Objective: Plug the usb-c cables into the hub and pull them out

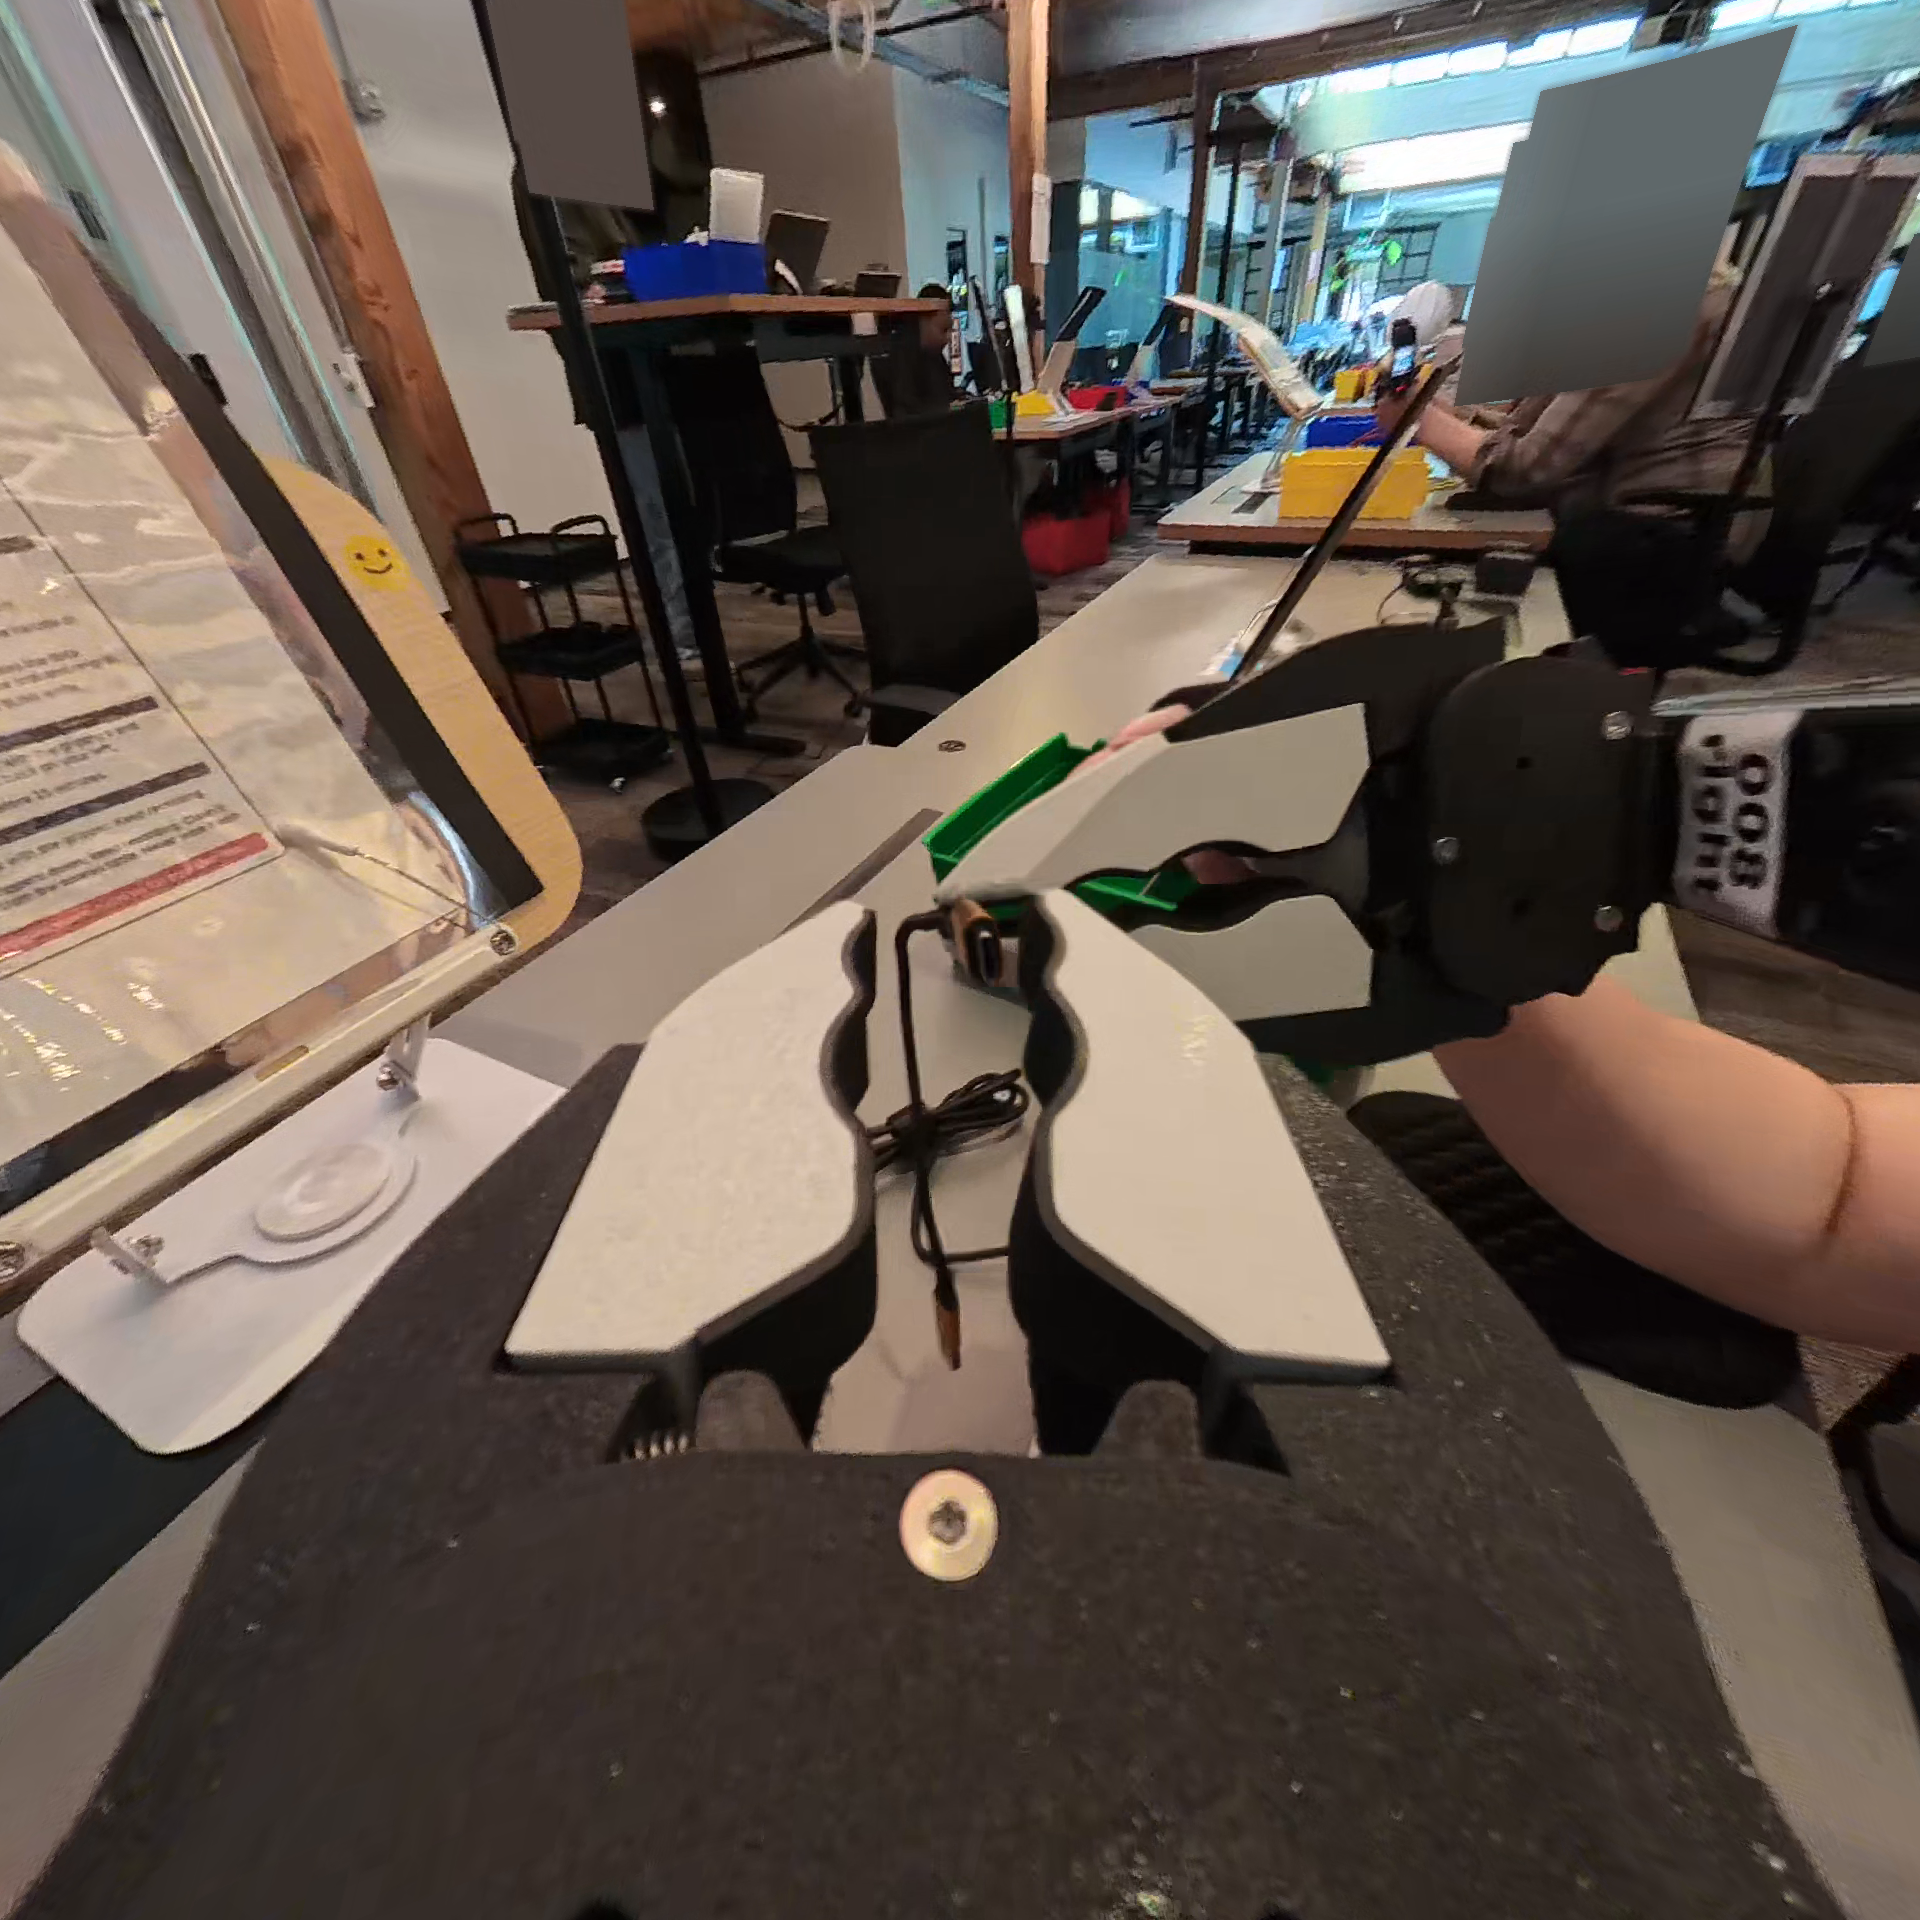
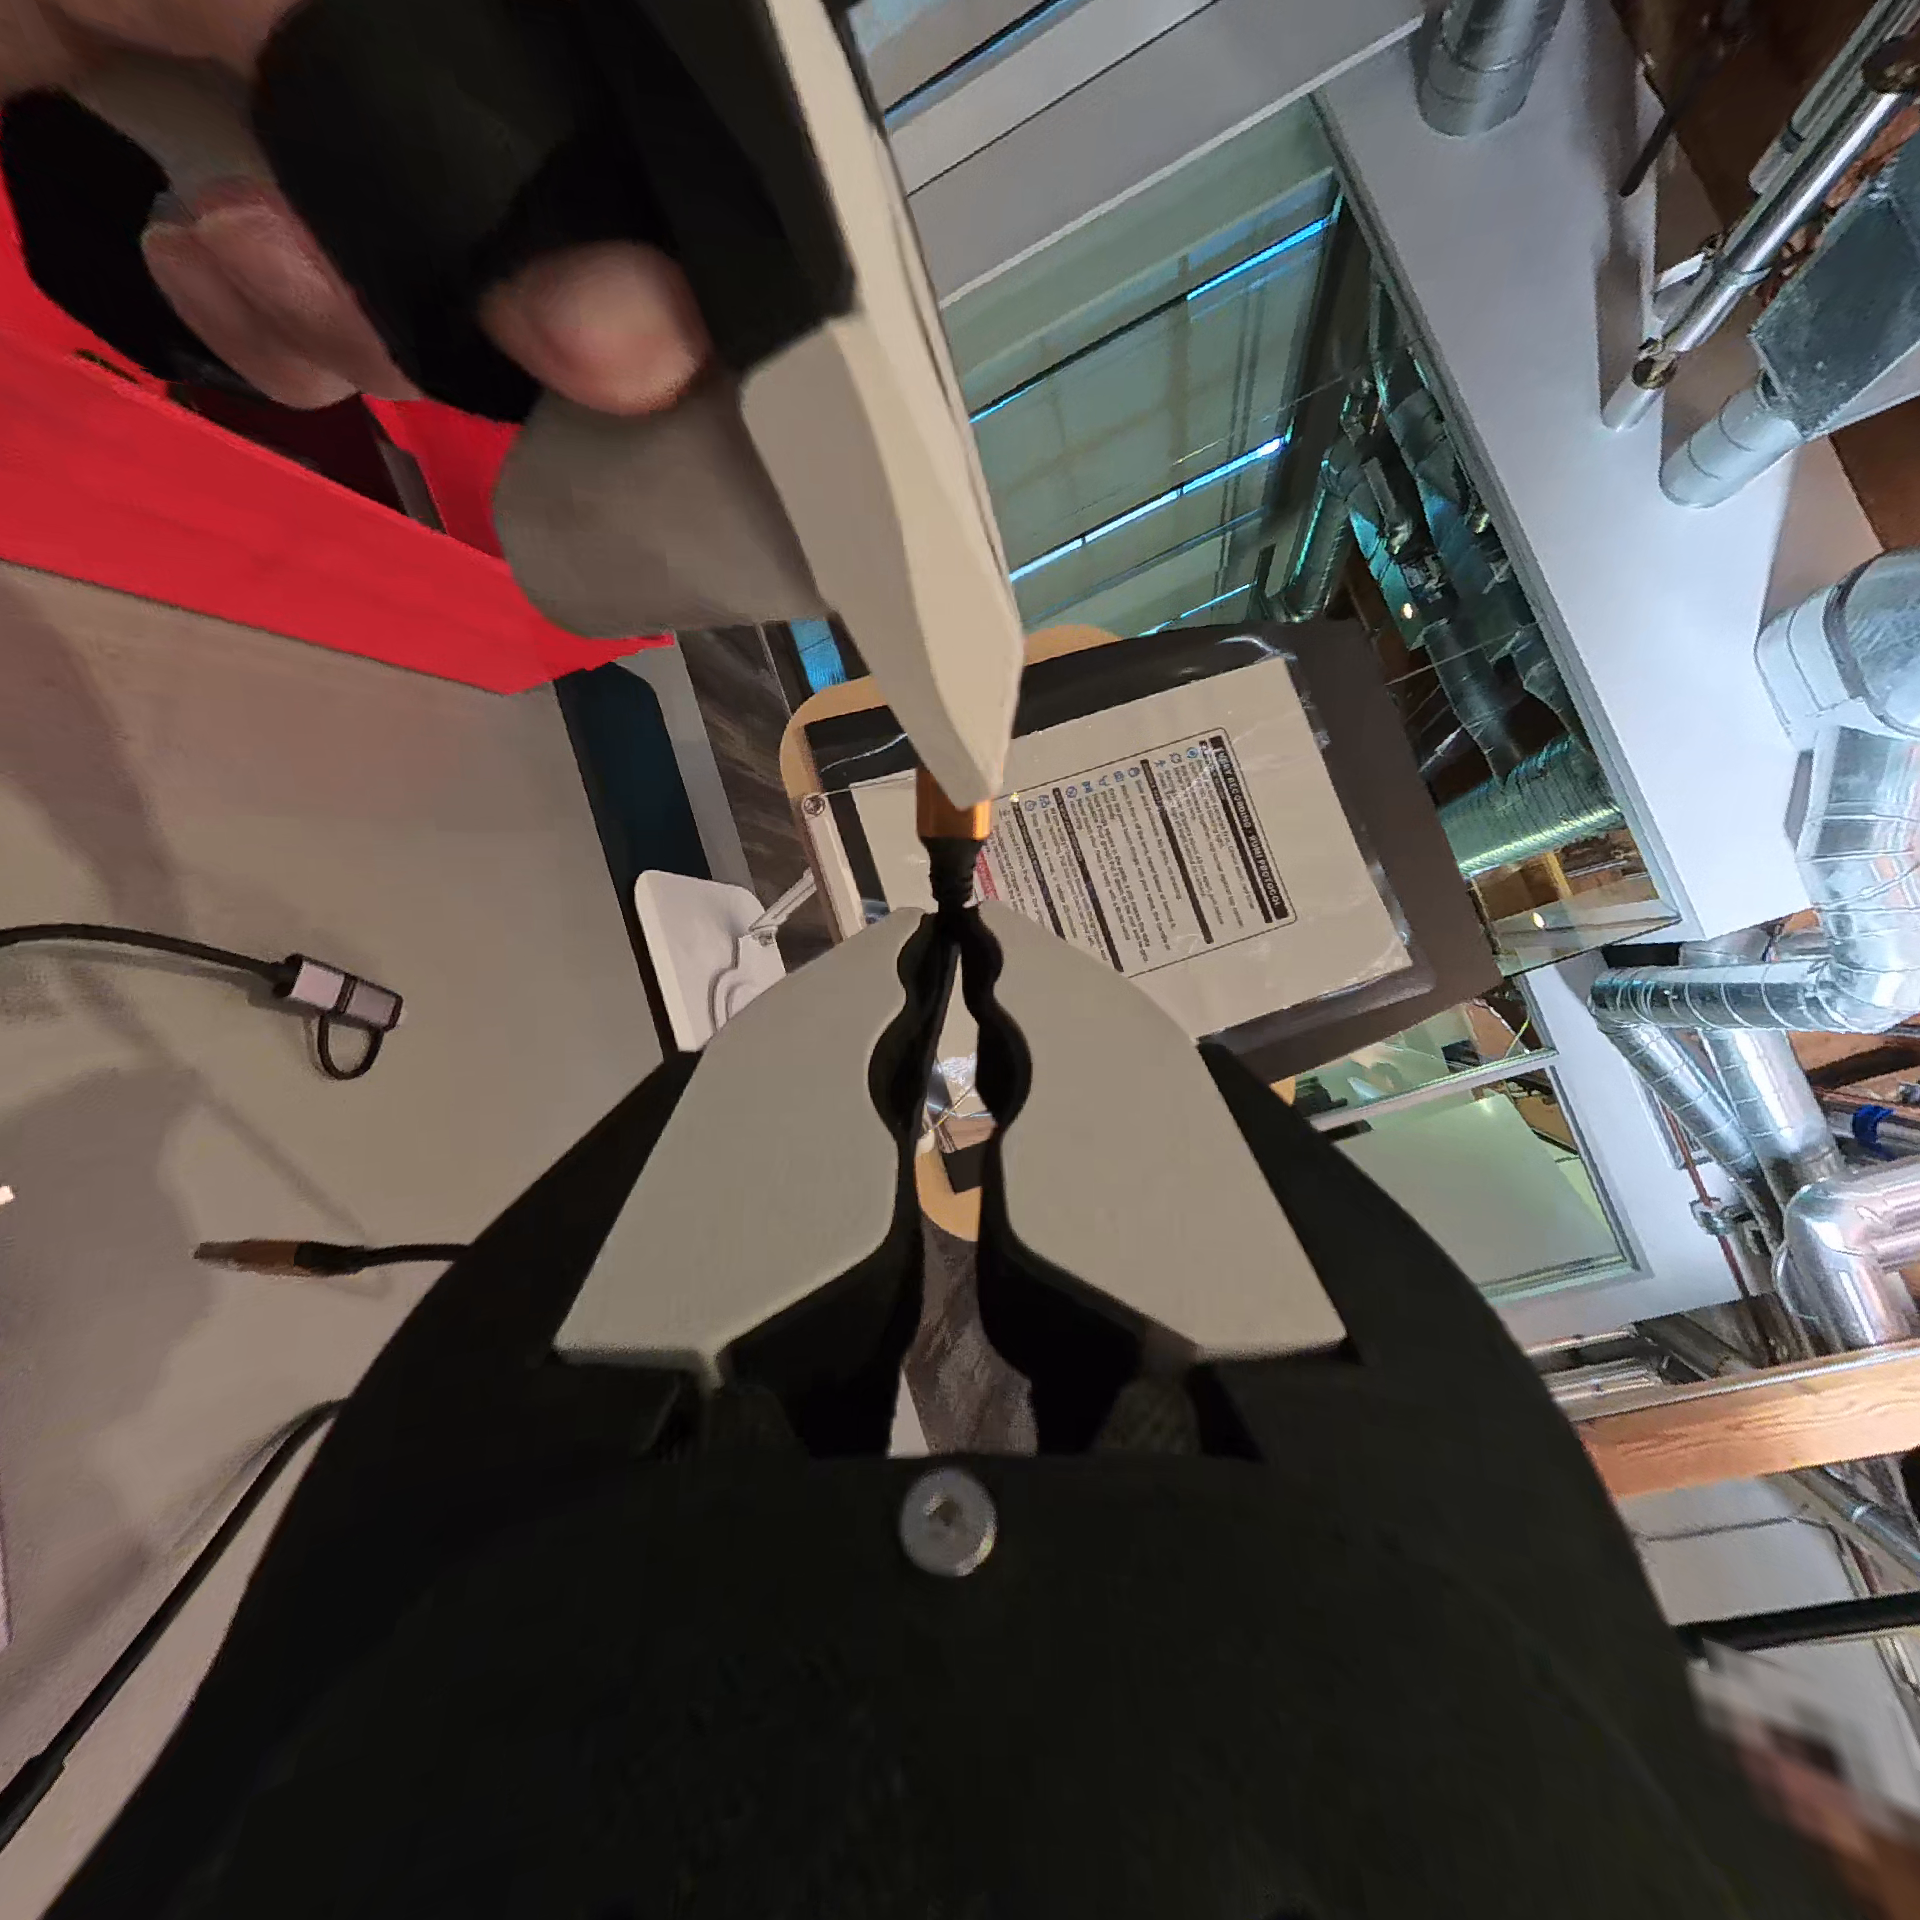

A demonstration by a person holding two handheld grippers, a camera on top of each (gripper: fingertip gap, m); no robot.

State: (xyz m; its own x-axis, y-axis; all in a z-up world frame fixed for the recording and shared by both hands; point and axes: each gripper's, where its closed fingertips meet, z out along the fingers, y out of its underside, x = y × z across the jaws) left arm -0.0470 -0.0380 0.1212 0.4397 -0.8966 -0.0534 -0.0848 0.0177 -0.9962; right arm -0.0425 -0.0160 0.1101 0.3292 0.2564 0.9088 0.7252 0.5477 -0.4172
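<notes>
My right gripper (image 2: 951, 920) pinched on cable (image 2: 948, 883) behind orange plug (image 2: 948, 816). My left gripper (image 1: 951, 914) narrow, plug between fingertips. Second plug (image 2: 244, 1254) on table (image 2: 208, 779), near hub (image 2: 343, 995).

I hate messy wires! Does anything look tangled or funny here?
Yes. The black cable is bunched into a knotty tangle on the grey table, while the right gripper pinches it just behind its orange plug. Its other plug lies loose.
</notes>
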